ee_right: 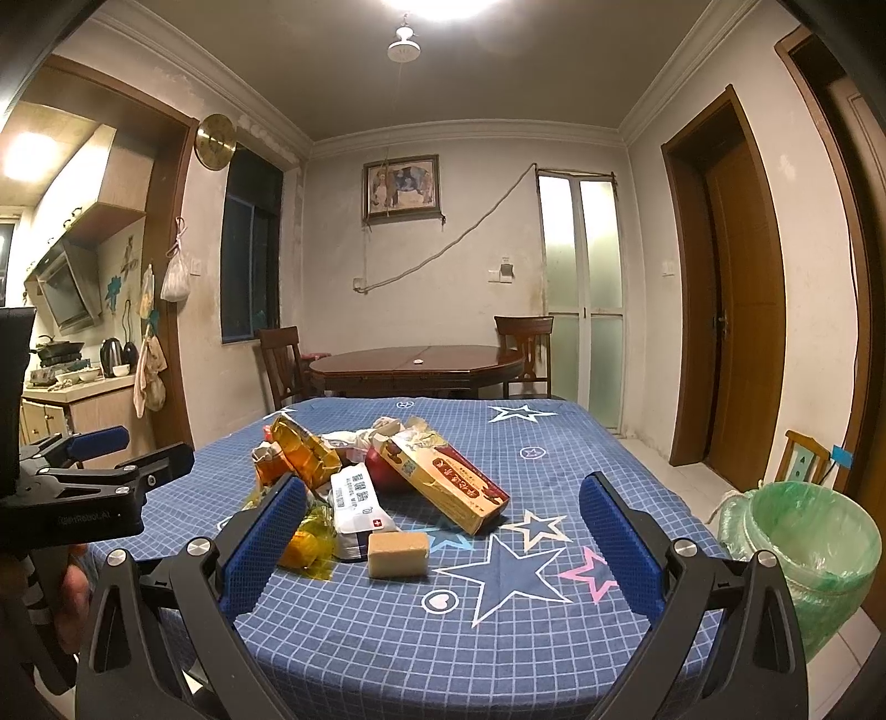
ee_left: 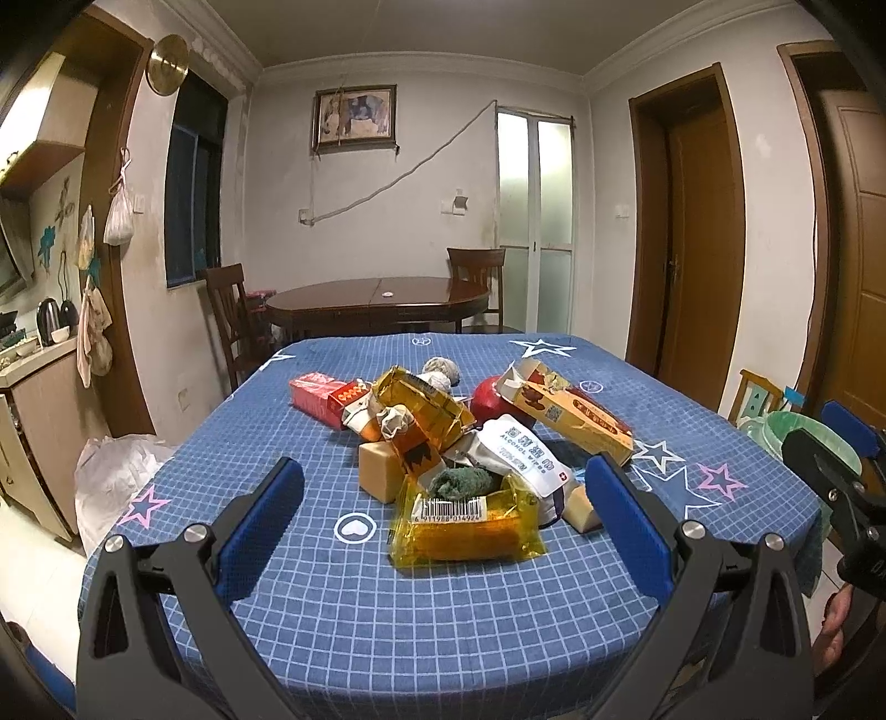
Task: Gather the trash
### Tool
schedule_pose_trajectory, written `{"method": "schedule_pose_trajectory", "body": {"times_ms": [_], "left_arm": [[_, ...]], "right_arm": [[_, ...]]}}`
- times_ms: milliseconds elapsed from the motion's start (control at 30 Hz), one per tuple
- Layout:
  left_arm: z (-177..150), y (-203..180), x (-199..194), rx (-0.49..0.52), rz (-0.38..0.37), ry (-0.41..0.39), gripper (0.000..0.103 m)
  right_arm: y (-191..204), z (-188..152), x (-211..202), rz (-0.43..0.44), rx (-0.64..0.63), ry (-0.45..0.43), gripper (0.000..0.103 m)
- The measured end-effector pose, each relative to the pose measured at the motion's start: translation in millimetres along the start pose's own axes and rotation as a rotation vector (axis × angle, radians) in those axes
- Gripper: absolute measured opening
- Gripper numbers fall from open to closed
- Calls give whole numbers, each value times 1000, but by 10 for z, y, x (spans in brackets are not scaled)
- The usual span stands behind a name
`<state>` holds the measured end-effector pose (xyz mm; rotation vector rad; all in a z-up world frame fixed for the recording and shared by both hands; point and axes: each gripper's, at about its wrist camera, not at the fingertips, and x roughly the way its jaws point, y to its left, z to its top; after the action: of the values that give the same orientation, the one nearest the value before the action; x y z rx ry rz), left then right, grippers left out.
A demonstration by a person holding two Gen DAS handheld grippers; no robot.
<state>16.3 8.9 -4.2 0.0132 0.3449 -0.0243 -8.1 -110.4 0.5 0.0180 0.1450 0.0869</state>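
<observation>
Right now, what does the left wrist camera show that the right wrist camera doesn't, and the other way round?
Only the left wrist view shows the red carton, the yarn balls behind the pile and the barcode on the yellow wrapper. Only the right wrist view shows the whole green-lined bin beside the table and the ceiling lamp. Both show the alcohol wipes pack, the long orange box, the tan block and both open hand-held grippers.
</observation>
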Motion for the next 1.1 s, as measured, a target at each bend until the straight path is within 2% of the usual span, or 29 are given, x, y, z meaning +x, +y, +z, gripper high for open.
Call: {"method": "schedule_pose_trajectory", "body": {"times_ms": [700,833,1033,1100], "left_arm": [[-19,32,83,-3,-11,43,98],[-20,209,266,-43,-49,108,98],[90,708,752,-143,-132,242,98],[136,808,956,-156,-156,288,91]], "right_arm": [[13,-11,110,27,-5,34,99],[-5,-31,275,87,13,94,99],[-34,-72,662,213,34,221,99],[-44,-75,771,242,41,244,99]]}}
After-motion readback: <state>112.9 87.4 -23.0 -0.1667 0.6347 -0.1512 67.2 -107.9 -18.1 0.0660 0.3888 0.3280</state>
